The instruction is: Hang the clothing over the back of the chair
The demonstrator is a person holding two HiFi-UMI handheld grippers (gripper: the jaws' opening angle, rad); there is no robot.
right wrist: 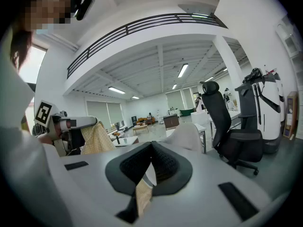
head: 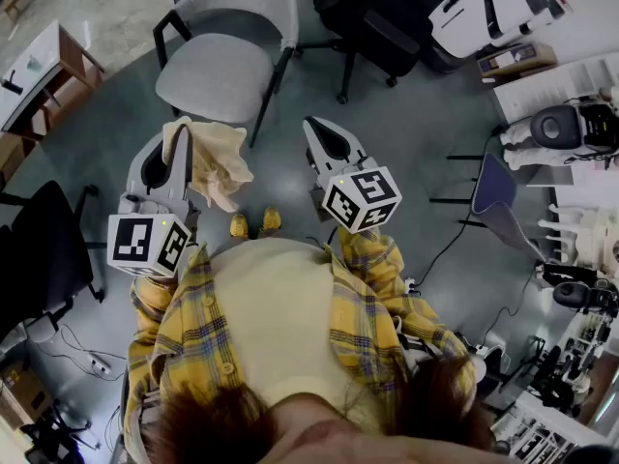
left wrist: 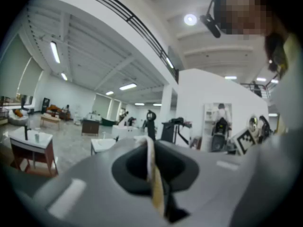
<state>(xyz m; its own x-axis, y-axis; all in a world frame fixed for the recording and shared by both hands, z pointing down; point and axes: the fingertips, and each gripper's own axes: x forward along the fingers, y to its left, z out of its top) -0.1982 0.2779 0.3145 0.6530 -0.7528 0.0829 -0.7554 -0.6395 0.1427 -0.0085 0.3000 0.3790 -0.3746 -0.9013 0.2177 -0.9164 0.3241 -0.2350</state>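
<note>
The crumpled, pale yellow clothing hangs bunched just in front of the grey chair, pinched in the left gripper's clenched jaws, with the right gripper's jaws pressed together.

Pale cream cloth garment: soft woven fabric, matt, crumpled into loose folds
Left gripper, right gripper: light grey moulded plastic shells, smooth and matt; black ribbed rubbery pads lining the jaws
Marker cubes: smooth white faces with matt black printed squares
Grey upholstered chair: matt fabric seat and back, black tubular frame with satin finish
Yellow plaid shirt: woven cloth, matt
Grey floor: smooth, low sheen
</note>
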